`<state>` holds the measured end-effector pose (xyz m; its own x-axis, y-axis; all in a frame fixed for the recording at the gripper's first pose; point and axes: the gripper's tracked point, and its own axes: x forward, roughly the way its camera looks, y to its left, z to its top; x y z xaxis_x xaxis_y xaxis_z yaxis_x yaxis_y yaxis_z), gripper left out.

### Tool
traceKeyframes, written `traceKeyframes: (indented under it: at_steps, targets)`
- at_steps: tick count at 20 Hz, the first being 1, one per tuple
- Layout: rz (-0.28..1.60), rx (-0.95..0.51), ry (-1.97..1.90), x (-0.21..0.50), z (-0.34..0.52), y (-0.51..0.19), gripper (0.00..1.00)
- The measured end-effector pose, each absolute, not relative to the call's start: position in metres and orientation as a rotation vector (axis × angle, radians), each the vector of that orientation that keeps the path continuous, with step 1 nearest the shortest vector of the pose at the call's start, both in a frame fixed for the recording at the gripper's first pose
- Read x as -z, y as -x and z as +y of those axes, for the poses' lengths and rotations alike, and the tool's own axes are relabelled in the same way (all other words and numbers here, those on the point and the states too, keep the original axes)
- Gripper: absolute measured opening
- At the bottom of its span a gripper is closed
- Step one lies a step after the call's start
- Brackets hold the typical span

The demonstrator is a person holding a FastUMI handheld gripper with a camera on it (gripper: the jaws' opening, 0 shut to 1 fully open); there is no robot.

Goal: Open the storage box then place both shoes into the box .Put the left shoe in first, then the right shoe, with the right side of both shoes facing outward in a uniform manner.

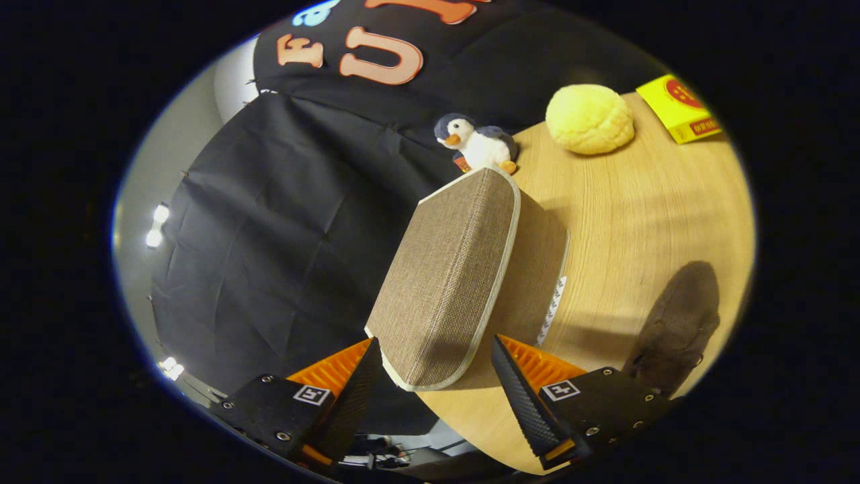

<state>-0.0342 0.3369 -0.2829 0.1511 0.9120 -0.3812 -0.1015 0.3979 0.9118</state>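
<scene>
Oddly tilted from where the gripper looks, the storage box (457, 282) stands on the wooden table (645, 215), a brown woven-fabric thing with pale piping round its edges. Its near end sits between the two fingers of the gripper (433, 359), which are spread apart, one on either side, neither plainly pressing on the fabric. Whether the finger on the table side touches the box I cannot tell. A strip of white fastening (552, 310) runs down the box's side towards the table, and the lid looks closed, so nothing of the inside can be seen.

Just beyond the box's far end a small plush penguin (474, 142) peeks up, its lower body cut off by the box's edge. Farther along the table lies a round yellow bun-shaped thing (589, 119), and past it a yellow carton (678, 107) with red print, partly cut off at the edge of sight.

Near the finger on the table side a dark grey-brown shoe (678, 323) lies on the wood, dim and hard to make out; which shoe it is I cannot say.
</scene>
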Motion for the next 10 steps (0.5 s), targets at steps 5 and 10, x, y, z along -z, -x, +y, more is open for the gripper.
traceKeyframes:
  at_steps: [5,10]
  targets:
    - [1.243,-0.903,-1.034,0.299,0.355,0.033,0.97]
    - [1.285,-0.882,-1.190,0.313,0.365,0.038,0.95]
